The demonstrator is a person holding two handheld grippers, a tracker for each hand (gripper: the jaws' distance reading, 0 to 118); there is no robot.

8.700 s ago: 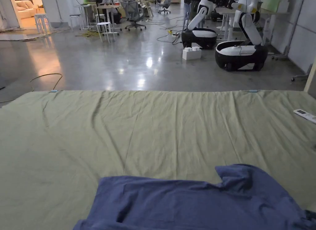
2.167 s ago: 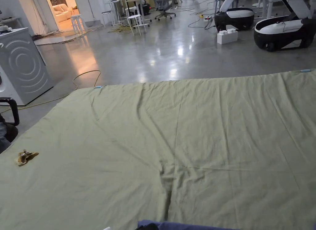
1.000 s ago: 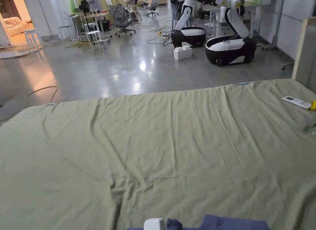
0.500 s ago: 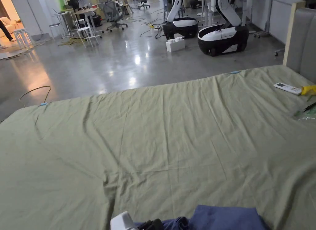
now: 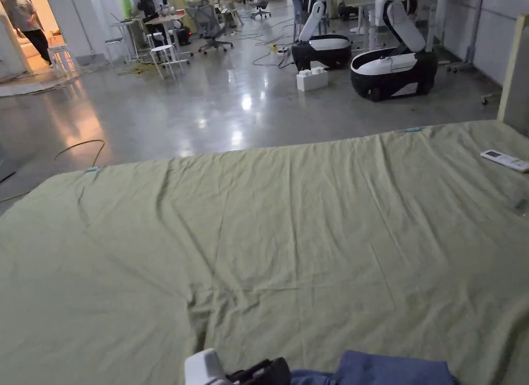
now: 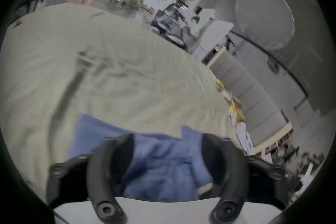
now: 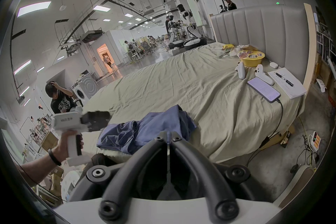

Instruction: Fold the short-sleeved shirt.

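The blue short-sleeved shirt lies in a crumpled heap at the near edge of the bed, on the green sheet. Its top edge shows at the bottom of the head view. My left gripper hovers just over the heap with its jaws wide open; blue cloth lies under and between them, unpressed. From the right gripper view, a hand holds the left gripper at the shirt's left end. My right gripper is shut and empty, in front of the bed's near edge, short of the shirt.
A padded headboard stands at the right. Near it lie a phone on a cable, two white controllers, a notebook, a yellow bowl and a remote. A person stands left of the bed.
The shirt, spread flat at the near edge 8.7 s ago, is now bunched into a heap. The left gripper has come in at the bottom of the head view. The head camera has swung about.
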